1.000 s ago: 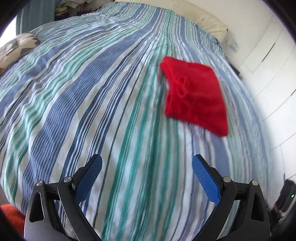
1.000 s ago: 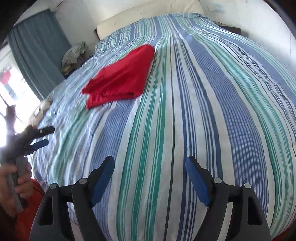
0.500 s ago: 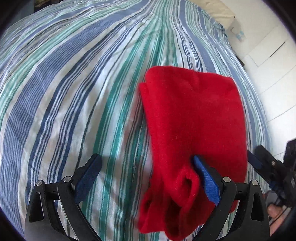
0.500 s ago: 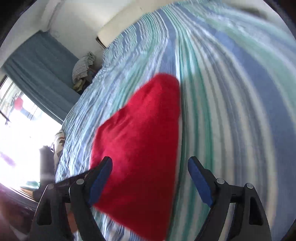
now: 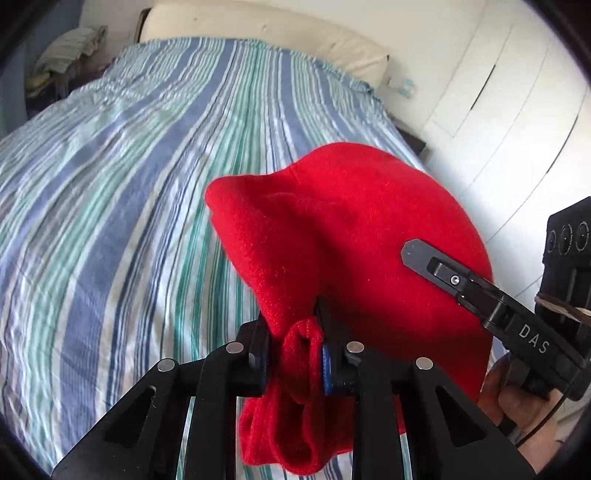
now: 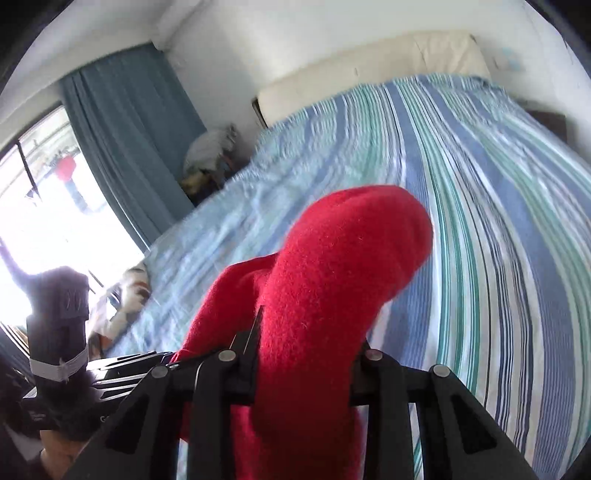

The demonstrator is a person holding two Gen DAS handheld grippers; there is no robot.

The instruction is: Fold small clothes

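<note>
on the striped bed: scene of work, both tongs raised over the cover
red garment (image 5: 354, 236): small fleecy piece, bunched, lifted off the bedspread (image 5: 122, 206), hanging between the two tongs
left gripper (image 5: 295, 360): closed tight on a rolled edge of the red garment, blue pad visible against the cloth
left grip point: near lower edge of the garment, fabric folded into a loop between the fingers
right gripper (image 6: 303, 369): closed on the opposite side of the red garment (image 6: 332, 280), cloth draped over and hiding the fingertips
right gripper, seen from left wrist view (image 5: 476, 291): dark finger lying across the right part of the garment, held by a hand (image 5: 517, 402) at lower right
bedspread (image 6: 498, 229): blue, green and white stripes, somewhat wrinkled, below and behind the garment
headboard (image 5: 266, 26): cream, at far end of bed
curtain (image 6: 129, 140): blue-grey, beside a bright window (image 6: 40, 206)
wardrobe doors (image 5: 517, 96): white, right of bed
</note>
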